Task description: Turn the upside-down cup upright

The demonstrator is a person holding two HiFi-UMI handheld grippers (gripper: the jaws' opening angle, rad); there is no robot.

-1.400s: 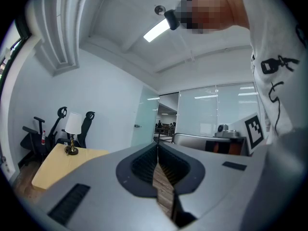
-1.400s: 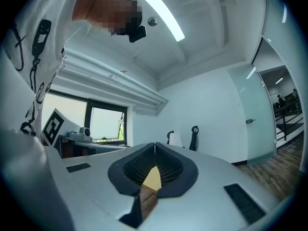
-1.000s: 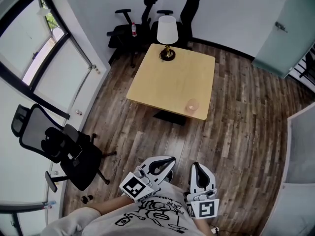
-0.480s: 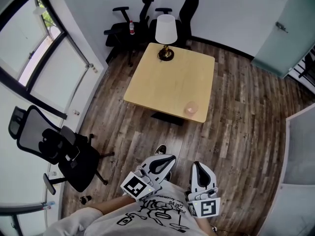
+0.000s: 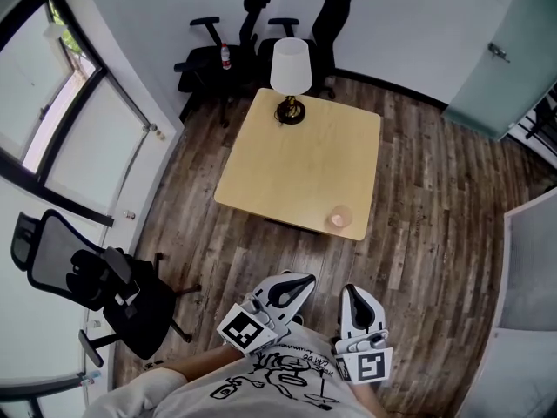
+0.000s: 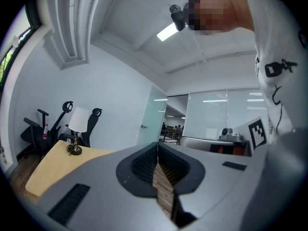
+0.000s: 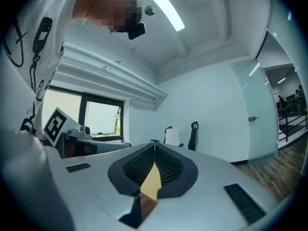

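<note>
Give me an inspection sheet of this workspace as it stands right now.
Surface: square light-wood table, carrying only a cup and a lamp.
Job's things: small translucent pinkish cup near the table's near right corner; too small to tell which way up.
Clutter: white-shaded lamp with brass base at the table's far edge.
Grippers: left gripper and right gripper both shut and empty, close to the person's body, well short of the table.
Cables: nothing seen.
Surroundings: wood-plank floor; black office chairs at the left and along the far wall; windows on the left; frosted glass door on the right.
</note>
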